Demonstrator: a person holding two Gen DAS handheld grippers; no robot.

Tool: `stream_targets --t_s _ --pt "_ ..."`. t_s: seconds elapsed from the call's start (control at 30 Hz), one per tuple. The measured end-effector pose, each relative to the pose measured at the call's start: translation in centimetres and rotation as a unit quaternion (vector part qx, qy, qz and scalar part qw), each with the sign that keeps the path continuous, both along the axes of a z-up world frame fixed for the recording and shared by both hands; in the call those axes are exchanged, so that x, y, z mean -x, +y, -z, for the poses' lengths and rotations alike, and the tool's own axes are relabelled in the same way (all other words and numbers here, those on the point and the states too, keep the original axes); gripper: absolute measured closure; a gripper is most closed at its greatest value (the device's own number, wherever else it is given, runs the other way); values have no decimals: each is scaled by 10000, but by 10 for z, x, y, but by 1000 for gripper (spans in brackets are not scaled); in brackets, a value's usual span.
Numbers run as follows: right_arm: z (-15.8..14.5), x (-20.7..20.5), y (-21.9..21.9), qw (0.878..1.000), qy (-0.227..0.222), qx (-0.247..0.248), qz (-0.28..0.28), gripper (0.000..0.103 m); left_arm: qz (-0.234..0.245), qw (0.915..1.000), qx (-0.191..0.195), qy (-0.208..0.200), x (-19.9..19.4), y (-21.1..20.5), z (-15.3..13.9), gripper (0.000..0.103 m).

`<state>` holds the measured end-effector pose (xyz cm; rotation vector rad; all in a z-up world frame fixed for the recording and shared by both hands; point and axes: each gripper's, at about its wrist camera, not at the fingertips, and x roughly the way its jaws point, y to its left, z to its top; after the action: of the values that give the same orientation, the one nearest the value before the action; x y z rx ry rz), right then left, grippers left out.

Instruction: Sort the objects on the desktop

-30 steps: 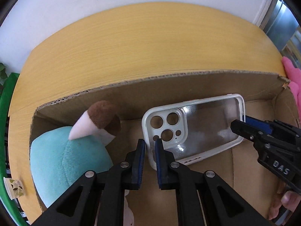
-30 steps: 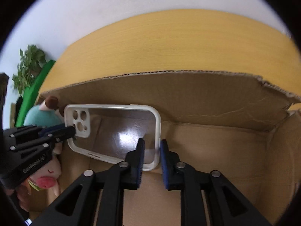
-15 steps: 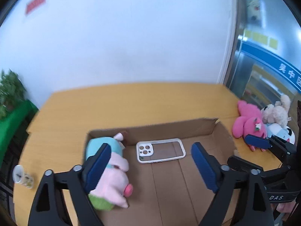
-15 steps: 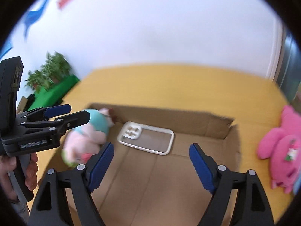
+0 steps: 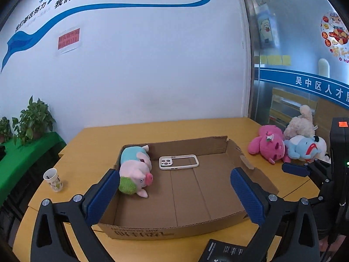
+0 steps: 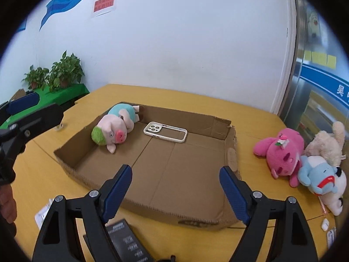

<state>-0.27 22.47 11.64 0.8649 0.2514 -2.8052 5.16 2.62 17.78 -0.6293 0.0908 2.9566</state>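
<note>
**Both grippers released above the near edge of the box**

I have my left gripper (image 5: 174,193) spread wide with nothing between its blue ribbed pads; its jaws have just been opening. My right gripper (image 6: 175,193) is parted too, empty, having just opened as well. Both hang over the near wall of the cardboard box (image 5: 237,152) — a shallow tray with torn, ragged corrugated edges and a creased floor, most of it bare.

The phone case (image 5: 178,162) lies flat on the box floor near the far wall, white-rimmed with a clear back. Just beside it, against the left wall, rests the plush pig (image 5: 136,171), soft and pink with a teal body and a green tuft.

On the yellow table (image 5: 98,139) to the right, well apart from the box, sits a pile of plush toys (image 6: 281,150) — the pile is cut off by the picture's rim. A paper cup (image 5: 53,180) stands left of the box. A black booklet (image 6: 128,243) lies at the near edge, half hidden behind my fingers; its print is too small to read.
</note>
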Motion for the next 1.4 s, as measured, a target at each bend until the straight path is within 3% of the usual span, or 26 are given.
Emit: stream_targets --t_s 0.1,0.37,0.87,1.0,1.4 --pt "5 -9 1 9996 -127 154 -181 21 -20 10000 49 -54 -12 5 8 0" --pt "6 -28 22 9983 -112 578 -49 21 -36 9996 -26 -291 -16 17 18 0" --pt "9 -30 12 9992 37 385 83 21 148 9977 -125 -656 5 13 41 0" --pt "10 -33 12 9982 93 588 30 21 200 9974 -167 -673 5 11 45 0" --pt "29 -32 19 9966 -326 743 165 21 210 9952 -262 -915 -2 5 60 0"
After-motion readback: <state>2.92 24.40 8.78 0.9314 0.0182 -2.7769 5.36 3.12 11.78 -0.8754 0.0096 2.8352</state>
